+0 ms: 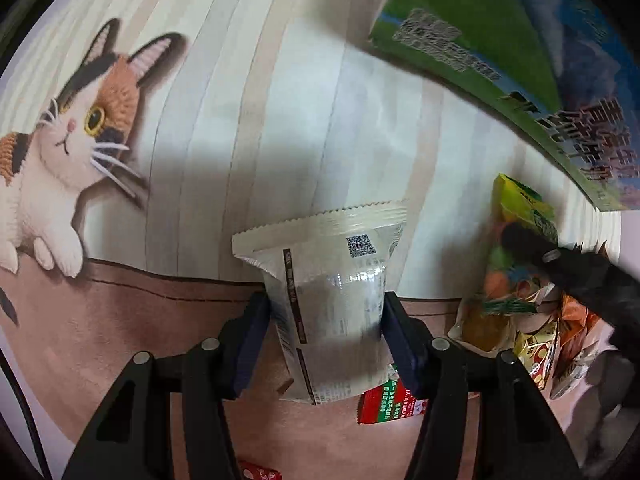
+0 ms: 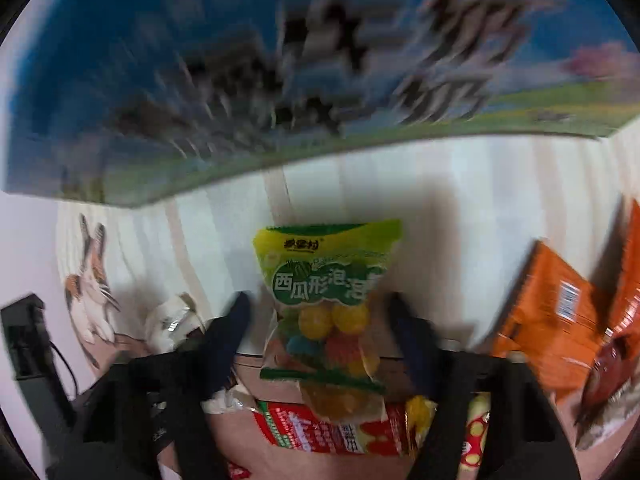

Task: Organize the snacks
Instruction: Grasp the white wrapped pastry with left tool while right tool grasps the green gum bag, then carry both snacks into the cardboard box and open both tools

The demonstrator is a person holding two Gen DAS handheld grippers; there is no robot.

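A white and clear snack packet [image 1: 328, 300] with a QR code stands on end between the fingers of my left gripper [image 1: 326, 312]. Both blue pads press its sides, so the gripper is shut on it. It points straight down at the mat. A yellow-green bag of coloured gum balls [image 2: 324, 292] lies between the fingers of my right gripper [image 2: 320, 304]. That view is blurred, and a narrow gap shows beside the left pad, so the gripper is open around the bag. The same bag [image 1: 520, 216] shows at the right of the left wrist view, under the dark right gripper [image 1: 560, 264].
A large blue and green printed box [image 2: 280, 60] stands just beyond both grippers. A mat with a cat picture [image 1: 80, 140] covers the surface. Orange packets [image 2: 552, 312] lie to the right, and a red packet [image 2: 320, 428] and other small snacks lie below the gum bag.
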